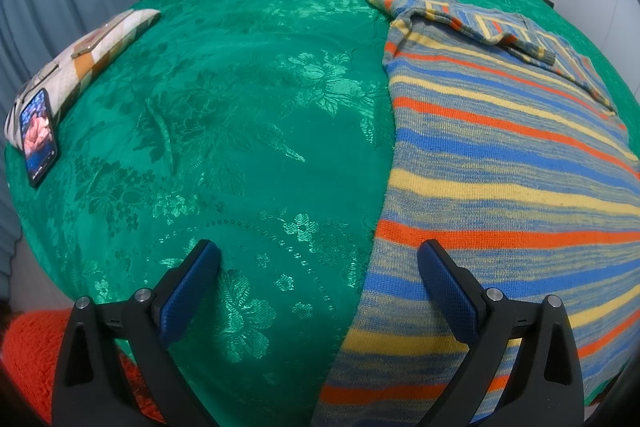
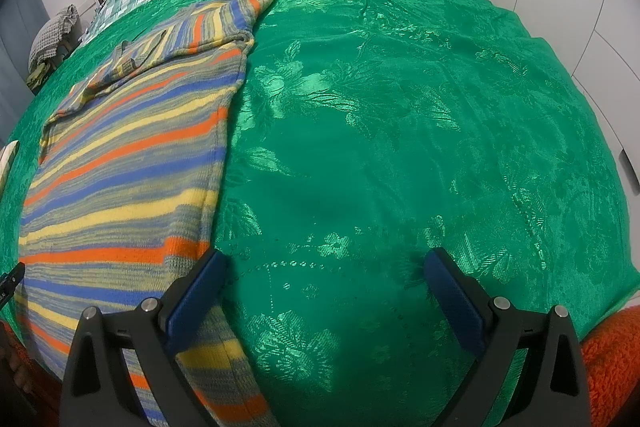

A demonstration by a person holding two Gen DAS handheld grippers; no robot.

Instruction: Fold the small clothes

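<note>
My striped sweater point(image 1: 500, 163) lay with sleeves folded in, body fold left; my left claw point(image 1: 318, 263) and right claw point(image 2: 324, 267) gaped, holding nothing

Green floral bedspread point(image 1: 248, 115) — striped sweater point(image 1: 500, 187), phone point(image 1: 38, 139) lying on it.

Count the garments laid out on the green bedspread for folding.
1: a striped knit sweater, lying flat on the green bedspread, one sleeve folded across its chest. It sits between the two open hand-held grippers, ahead of them. The bedspread's near edge is out of view.
</note>
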